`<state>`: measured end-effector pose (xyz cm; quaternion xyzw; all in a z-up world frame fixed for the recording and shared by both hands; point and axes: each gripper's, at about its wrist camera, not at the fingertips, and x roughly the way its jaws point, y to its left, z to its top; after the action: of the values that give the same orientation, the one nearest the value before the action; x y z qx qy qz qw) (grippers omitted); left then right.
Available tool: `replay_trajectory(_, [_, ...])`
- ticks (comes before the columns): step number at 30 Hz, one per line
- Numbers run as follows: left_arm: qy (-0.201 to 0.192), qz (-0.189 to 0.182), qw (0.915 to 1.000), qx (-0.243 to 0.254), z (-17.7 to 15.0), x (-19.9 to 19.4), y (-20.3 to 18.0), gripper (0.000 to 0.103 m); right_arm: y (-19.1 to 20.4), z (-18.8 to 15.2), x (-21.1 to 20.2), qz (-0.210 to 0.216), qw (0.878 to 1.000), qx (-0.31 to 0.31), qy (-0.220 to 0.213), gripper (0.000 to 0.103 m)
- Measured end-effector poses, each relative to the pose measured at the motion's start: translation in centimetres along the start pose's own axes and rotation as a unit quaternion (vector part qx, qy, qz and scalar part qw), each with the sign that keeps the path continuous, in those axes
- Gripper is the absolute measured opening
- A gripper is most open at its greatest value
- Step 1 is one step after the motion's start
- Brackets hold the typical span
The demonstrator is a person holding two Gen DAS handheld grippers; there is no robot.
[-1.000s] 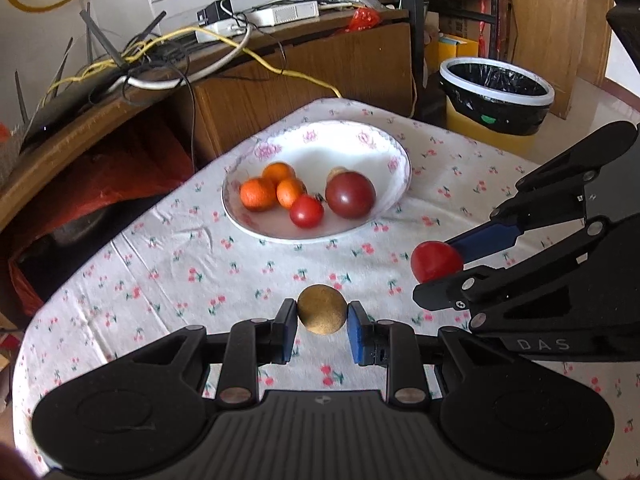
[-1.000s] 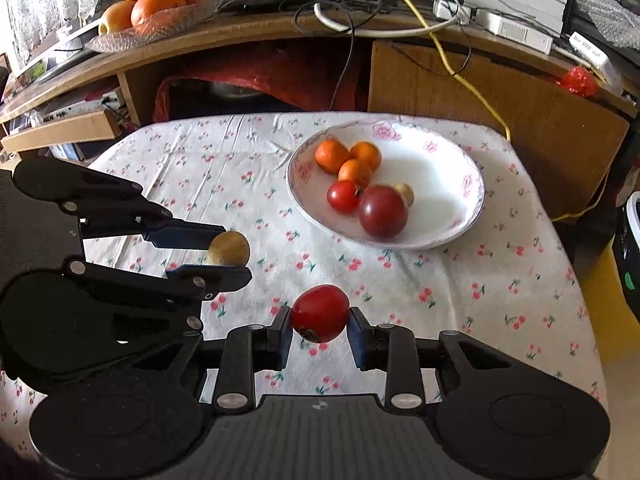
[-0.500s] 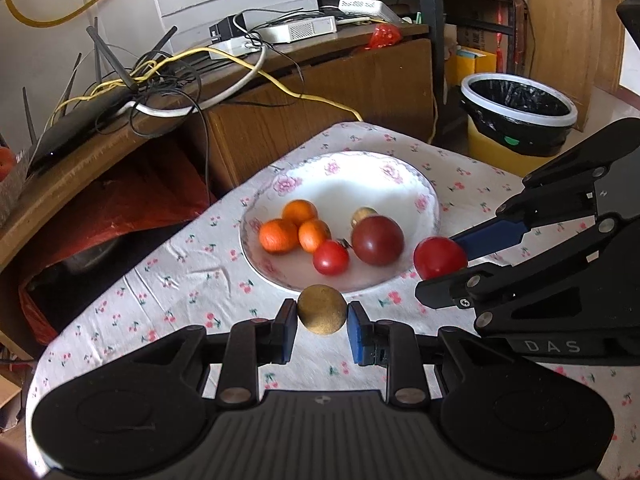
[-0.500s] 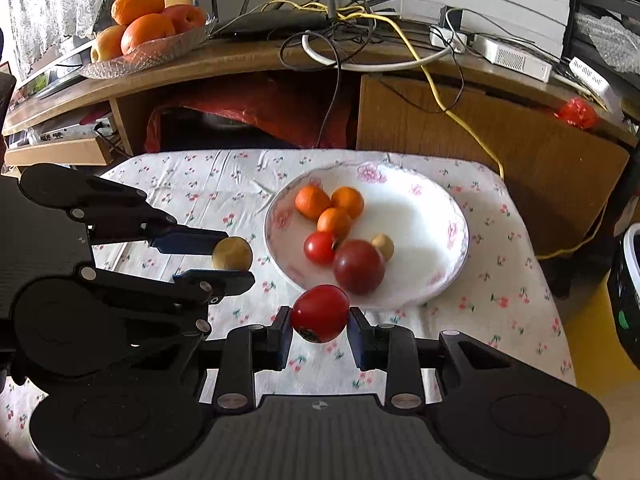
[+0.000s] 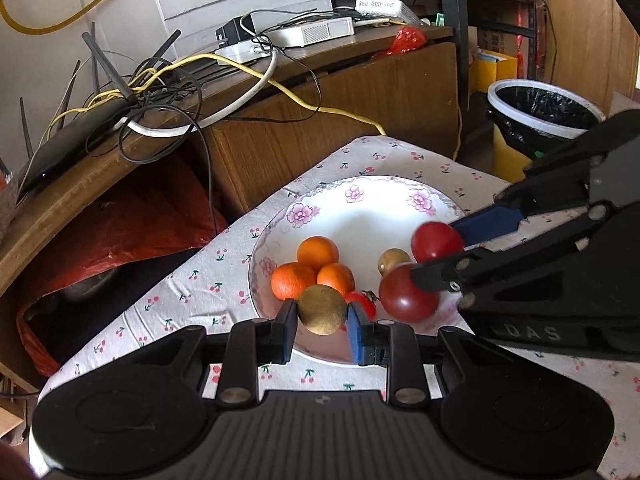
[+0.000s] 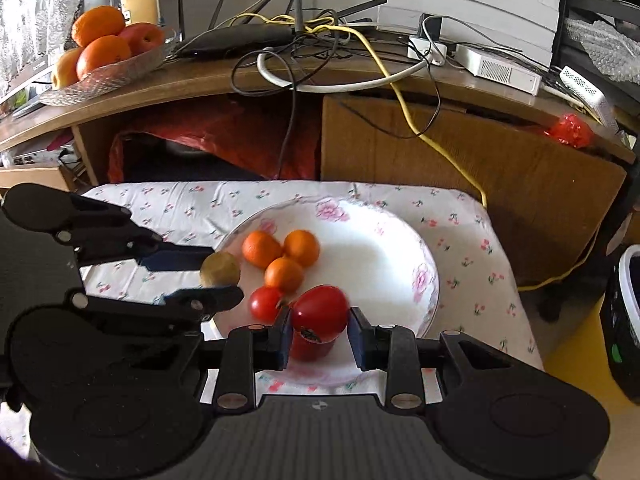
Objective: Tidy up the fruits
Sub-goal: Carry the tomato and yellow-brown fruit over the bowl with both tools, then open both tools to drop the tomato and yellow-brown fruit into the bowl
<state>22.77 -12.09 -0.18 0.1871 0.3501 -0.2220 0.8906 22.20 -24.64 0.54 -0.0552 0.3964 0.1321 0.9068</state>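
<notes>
Gripping a round, matte brown fruit (image 5: pixel 322 309), the left gripper (image 5: pixel 322 326) hangs over the plate's (image 5: pixel 360 196) near rim. Right gripper (image 6: pixel 319 330) pads have parted; a glossy red tomato (image 6: pixel 319 307) sits between them above a darker tomato (image 5: pixel 404 298). Three dimpled oranges (image 6: pixel 284 258) cluster on the smooth floral plate.

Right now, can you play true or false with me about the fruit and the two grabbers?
1. The left gripper holds a brown round fruit. True.
2. The plate has blue stripes. False: it is white with pink flowers.
3. Three oranges sit together on the plate. True.
4. The right gripper is empty. False: a red tomato sits between its fingers.
5. The tablecloth is plain green. False: it is white with small cherry prints.
</notes>
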Motion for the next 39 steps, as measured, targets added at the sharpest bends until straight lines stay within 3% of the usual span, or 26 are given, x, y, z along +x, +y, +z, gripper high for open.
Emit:
replay_trajectory(9, [0.005, 0.002, 0.9999, -0.009, 0.4, 2.3, 0.0, 0.035, -0.9, 0.6, 1.7, -0.005, 1.000, -0.007, -0.006, 0.025])
replay_trajectory(39, [-0.011, 0.000, 0.9995, -0.030, 0.4, 2.6, 0.4, 0.044, -2.0, 0.8, 2.3, -0.009, 0.999, 0.035, -0.009, 0.029])
